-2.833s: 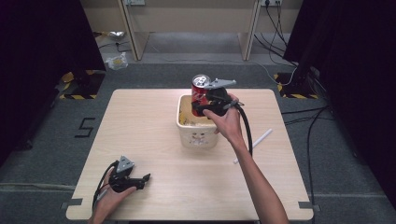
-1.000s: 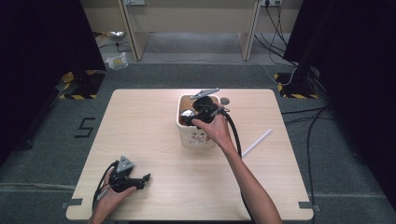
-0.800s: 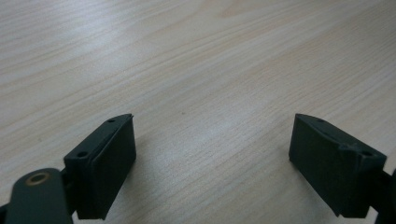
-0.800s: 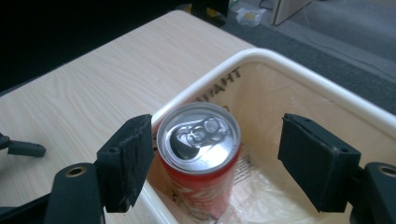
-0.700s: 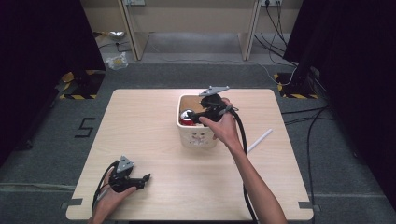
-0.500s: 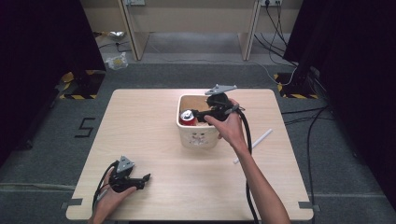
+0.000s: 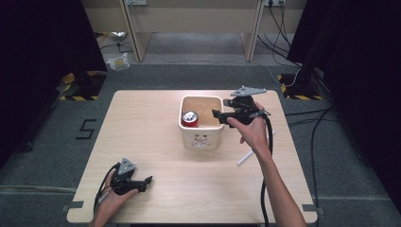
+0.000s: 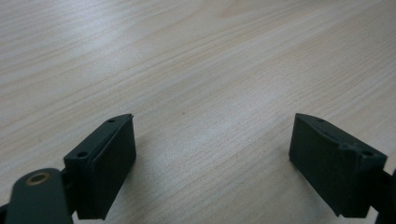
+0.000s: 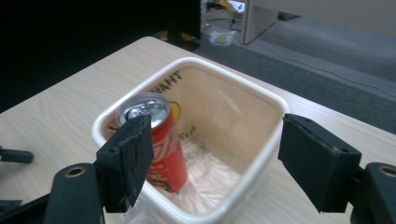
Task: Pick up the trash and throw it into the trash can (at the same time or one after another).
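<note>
1. A red soda can (image 7: 189, 118) leans, silver top up, against the near-left wall inside the cream square tub (image 7: 201, 138), seen from my high view; the tub sits mid-table, toward the far edge.
2. In my right gripper view the tub's glossy plastic wall carries printed lettering, and crinkled clear film lies on its floor beside the can (image 9: 156, 140).
3. My right gripper (image 7: 220, 115) hovers just beside the tub's right rim, jaws spread wide and holding nothing.
4. My left gripper (image 7: 145, 182) rests at the table's near-left corner, jaws likewise wide apart over bare wood.
5. A white stick (image 7: 249, 152) lies on the light, fine-grained wooden table (image 7: 142, 127), right of the tub.
6. Grey carpet surrounds the table; black curtains flank it, with cables (image 7: 302, 118) on the floor at right and yellow-black hazard tape (image 7: 75, 82) at left.
</note>
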Available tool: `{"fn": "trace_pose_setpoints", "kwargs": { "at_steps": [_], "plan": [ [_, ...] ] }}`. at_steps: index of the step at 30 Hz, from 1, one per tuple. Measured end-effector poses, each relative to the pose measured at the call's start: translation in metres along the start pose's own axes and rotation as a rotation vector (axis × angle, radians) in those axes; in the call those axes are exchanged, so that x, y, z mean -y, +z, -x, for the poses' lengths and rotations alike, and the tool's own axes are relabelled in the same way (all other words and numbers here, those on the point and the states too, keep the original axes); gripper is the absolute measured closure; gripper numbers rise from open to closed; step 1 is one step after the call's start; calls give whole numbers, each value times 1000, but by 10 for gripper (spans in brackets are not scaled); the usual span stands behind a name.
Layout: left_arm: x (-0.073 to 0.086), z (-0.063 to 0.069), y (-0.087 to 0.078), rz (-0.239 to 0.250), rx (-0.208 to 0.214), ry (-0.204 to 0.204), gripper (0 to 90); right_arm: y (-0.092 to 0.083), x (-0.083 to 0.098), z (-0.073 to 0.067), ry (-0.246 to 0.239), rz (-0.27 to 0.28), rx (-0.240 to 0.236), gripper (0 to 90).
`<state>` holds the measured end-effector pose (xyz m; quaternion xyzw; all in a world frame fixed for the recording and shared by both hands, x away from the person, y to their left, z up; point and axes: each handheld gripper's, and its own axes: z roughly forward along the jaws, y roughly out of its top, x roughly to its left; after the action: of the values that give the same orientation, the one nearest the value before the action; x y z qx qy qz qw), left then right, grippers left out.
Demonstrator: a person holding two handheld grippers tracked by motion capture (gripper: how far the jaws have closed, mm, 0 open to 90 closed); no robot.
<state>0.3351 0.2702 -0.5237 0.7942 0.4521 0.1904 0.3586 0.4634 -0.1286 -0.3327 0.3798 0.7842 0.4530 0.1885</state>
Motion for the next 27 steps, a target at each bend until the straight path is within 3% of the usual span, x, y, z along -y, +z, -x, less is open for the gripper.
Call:
{"fn": "trace_pose_setpoints", "kwargs": {
  "at_steps": [8, 22, 24, 27],
  "plan": [
    [0, 0, 0, -2, 1, 0, 138, -15, 14, 16, 25, 5, 50, 264],
    [0, 0, 0, 0, 0, -1, 138, -35, 52, 60, 105, -25, 163, 264],
    [0, 0, 0, 0, 0, -1, 138, -35, 65, 70, 131, -50, 194, 264],
    [0, 0, 0, 0, 0, -1, 138, -34, 72, 73, 136, -72, 216, 266]
  ]
}}
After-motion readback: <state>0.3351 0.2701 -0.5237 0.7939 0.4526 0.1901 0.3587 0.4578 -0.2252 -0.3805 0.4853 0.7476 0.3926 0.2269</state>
